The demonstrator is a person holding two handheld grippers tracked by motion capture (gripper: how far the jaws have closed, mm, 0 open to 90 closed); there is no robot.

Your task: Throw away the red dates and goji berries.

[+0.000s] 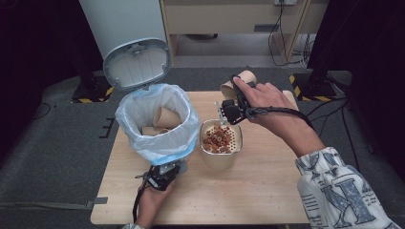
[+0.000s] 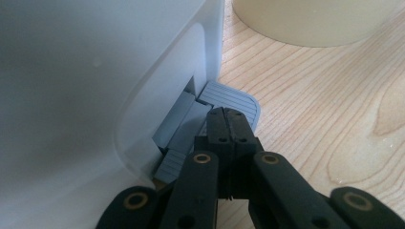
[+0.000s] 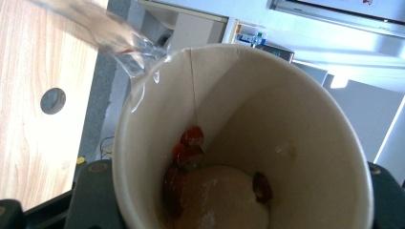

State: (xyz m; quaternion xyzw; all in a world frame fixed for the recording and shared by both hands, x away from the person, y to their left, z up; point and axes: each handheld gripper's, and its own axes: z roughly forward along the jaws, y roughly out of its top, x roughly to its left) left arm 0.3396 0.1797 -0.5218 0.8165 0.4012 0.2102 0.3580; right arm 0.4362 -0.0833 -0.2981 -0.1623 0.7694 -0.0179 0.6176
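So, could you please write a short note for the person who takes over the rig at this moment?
Left gripper: jaws shut, tips on the grey pedal at the foot of the white bin; its lid stands open.
Right gripper: holds a paper cup tipped over the strainer bowl, liquid pouring out.
Done: red pieces lie in the strainer; some paper cups lie in the bin.
Left: a few red pieces cling inside the held cup; empty it, then probably drop it in the bin.
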